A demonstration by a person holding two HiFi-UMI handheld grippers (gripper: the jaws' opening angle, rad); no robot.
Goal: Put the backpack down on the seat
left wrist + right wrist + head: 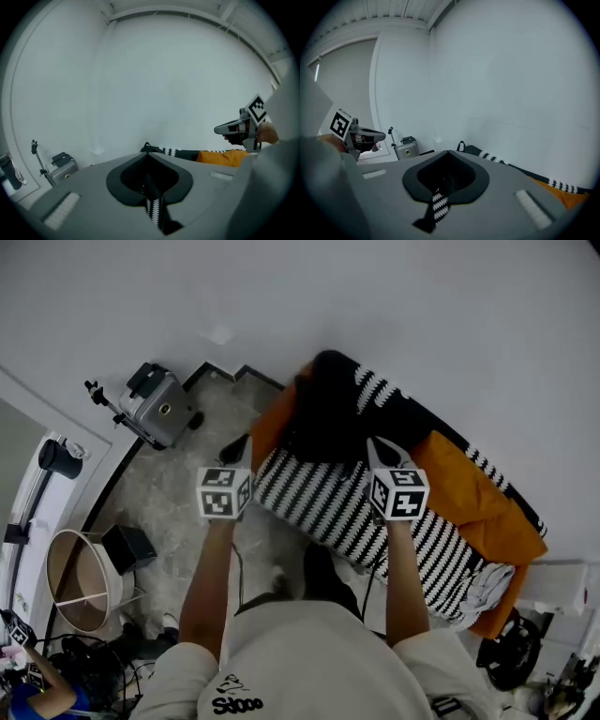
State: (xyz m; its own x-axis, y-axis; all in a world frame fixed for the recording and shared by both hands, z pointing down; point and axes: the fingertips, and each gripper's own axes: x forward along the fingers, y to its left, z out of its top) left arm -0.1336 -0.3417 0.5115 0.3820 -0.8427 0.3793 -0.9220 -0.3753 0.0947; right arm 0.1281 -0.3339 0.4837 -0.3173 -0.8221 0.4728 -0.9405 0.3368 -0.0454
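The black backpack [323, 413] rests at the far end of the seat, a sofa under a black-and-white striped cover [319, 498] with orange cushions [469, 493]. Its top loop shows in the left gripper view [147, 147] and the right gripper view [461, 146]. My left gripper [246, 446] hovers at the sofa's left front edge, just left of the backpack, jaws shut [151, 185]. My right gripper [378, 446] hovers over the striped cover to the backpack's right, jaws also shut [443, 183]. Only a sliver of striped cover shows through each closed slit. Neither touches the backpack.
A silver case [161, 407] with a stand stands on the marble floor left of the sofa. A round tan basket [80, 582] and a black box [129, 547] sit at lower left. Pale cloth [487, 587] lies at the sofa's right end. A white wall runs behind.
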